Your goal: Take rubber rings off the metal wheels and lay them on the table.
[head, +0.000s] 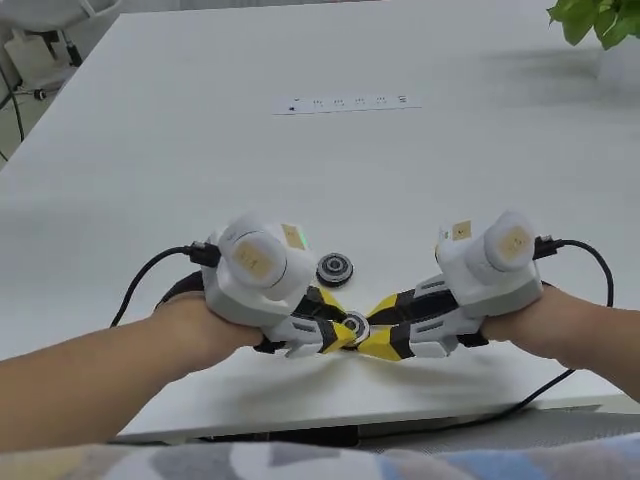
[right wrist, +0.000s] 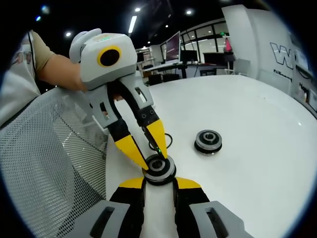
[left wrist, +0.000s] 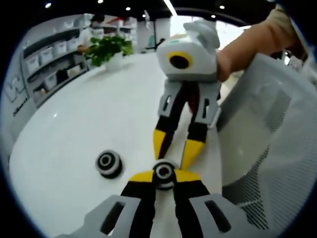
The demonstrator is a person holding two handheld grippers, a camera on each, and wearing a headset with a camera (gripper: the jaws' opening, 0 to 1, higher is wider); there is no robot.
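Two metal wheels (head: 335, 268), one left gripper (head: 343, 330), one right gripper (head: 366, 330).

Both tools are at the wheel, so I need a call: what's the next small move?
Probably hold the wheel steady in the left tool and pinch its ring with the right tool: both tools' tips flank it, and the ring is still on.

In the head view the tips of the left tongs (head: 338, 333) and right tongs (head: 372, 336) cover most of the wheel (head: 353, 324) between them. The plant (head: 595, 20) is cut off by the top right corner. Print on the strip (head: 347, 103) is too small to read.
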